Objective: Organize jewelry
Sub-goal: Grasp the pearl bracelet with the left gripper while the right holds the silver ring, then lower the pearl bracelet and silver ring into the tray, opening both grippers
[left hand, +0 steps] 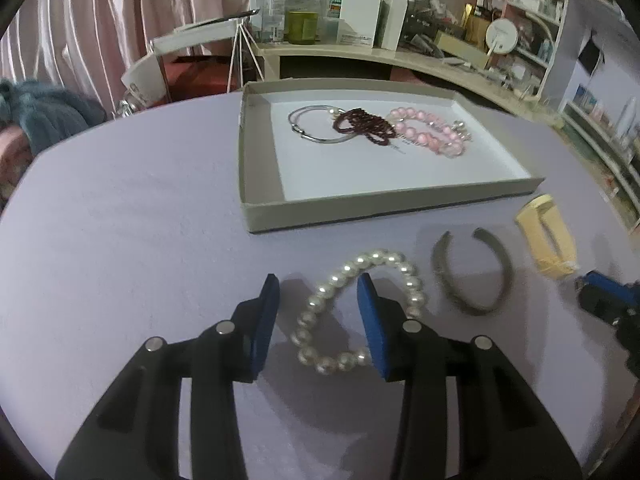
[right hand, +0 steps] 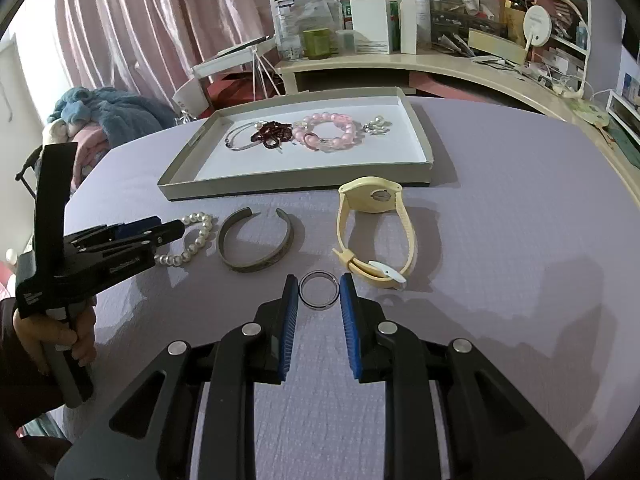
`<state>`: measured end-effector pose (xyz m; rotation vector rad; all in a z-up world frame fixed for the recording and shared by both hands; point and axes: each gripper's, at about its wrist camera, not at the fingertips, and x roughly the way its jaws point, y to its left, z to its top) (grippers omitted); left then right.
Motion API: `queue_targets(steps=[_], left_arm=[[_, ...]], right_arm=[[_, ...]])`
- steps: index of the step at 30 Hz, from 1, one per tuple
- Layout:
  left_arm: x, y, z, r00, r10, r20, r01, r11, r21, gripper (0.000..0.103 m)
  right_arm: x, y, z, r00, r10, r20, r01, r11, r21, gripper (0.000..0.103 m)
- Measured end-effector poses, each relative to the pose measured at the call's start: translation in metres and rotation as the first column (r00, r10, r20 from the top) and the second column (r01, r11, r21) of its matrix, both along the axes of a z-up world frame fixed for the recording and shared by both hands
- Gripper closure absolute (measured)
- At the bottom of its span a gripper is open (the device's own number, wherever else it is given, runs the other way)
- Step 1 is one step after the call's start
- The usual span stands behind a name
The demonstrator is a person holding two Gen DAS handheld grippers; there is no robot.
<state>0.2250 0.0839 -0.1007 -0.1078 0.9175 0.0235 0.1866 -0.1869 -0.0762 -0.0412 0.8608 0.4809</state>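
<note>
A white pearl bracelet (left hand: 348, 276) lies on the lilac table. My left gripper (left hand: 318, 286) is open, its fingers straddling the bracelet's left side, one pad inside the loop. It also shows in the right wrist view (right hand: 176, 230). My right gripper (right hand: 319, 282) is open, with a small silver ring (right hand: 319, 291) lying between its fingertips. A grey cuff bangle (right hand: 256, 244) and a cream watch (right hand: 374, 232) lie on the table. A shallow grey tray (right hand: 304, 178) holds a silver bangle (right hand: 240, 136), a dark red bead bracelet (right hand: 272, 132), a pink bead bracelet (right hand: 328, 132) and small silver pieces (right hand: 376, 126).
A cluttered desk (right hand: 400, 60) with boxes and bottles stands behind the table. Pink curtains (right hand: 140, 20) hang at the back left. A blue fluffy garment (right hand: 108, 112) lies off the table's left edge. Shelves (left hand: 600, 136) stand at the right.
</note>
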Motion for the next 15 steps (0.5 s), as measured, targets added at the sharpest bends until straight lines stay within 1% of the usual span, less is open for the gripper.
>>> queue_targets(steps=[2, 3, 4, 5, 6, 8, 11, 14, 15], left_arm=[[0.0, -0.002, -0.001, 1.0, -0.01, 0.0, 0.01, 1.0, 0.005, 0.063], [0.0, -0.004, -0.002, 1.0, -0.019, -0.001, 0.019, 1.0, 0.018, 0.065], [0.0, -0.007, -0.002, 1.0, -0.031, -0.003, 0.031, 0.999, 0.03, 0.074], [-0.001, -0.01, -0.001, 0.999, -0.039, -0.005, 0.04, 0.999, 0.033, 0.085], [-0.002, -0.013, -0.001, 0.999, -0.05, -0.009, 0.05, 0.998, 0.037, 0.092], [-0.004, -0.015, -0.001, 0.998, -0.056, -0.011, 0.056, 0.998, 0.031, 0.094], [-0.01, -0.012, 0.002, 0.999, -0.031, -0.008, 0.031, 0.999, 0.008, 0.094], [-0.019, -0.008, 0.02, 0.999, -0.021, 0.036, 0.021, 1.0, -0.01, 0.094], [-0.022, -0.007, 0.032, 0.998, -0.019, 0.065, 0.02, 1.0, -0.016, 0.094]], right_arm=[[0.0, 0.0, 0.0, 1.0, -0.001, -0.001, 0.001, 1.0, 0.001, 0.081], [0.0, 0.0, 0.0, 1.0, -0.001, -0.002, 0.001, 1.0, 0.002, 0.081], [0.0, 0.0, 0.0, 1.0, 0.0, -0.002, 0.0, 1.0, 0.003, 0.081], [0.0, 0.0, 0.001, 1.0, 0.0, -0.001, 0.0, 1.0, 0.005, 0.081], [0.0, 0.0, 0.001, 1.0, 0.0, -0.002, 0.0, 1.0, 0.007, 0.081], [-0.001, -0.001, 0.001, 1.0, -0.001, -0.004, 0.001, 1.0, 0.016, 0.081], [-0.004, -0.002, 0.006, 1.0, -0.001, 0.007, 0.001, 1.0, 0.024, 0.081], [-0.006, -0.004, 0.015, 1.0, -0.002, 0.03, 0.001, 0.999, 0.039, 0.081], [-0.006, -0.005, 0.018, 0.999, -0.004, 0.038, 0.002, 0.999, 0.044, 0.081]])
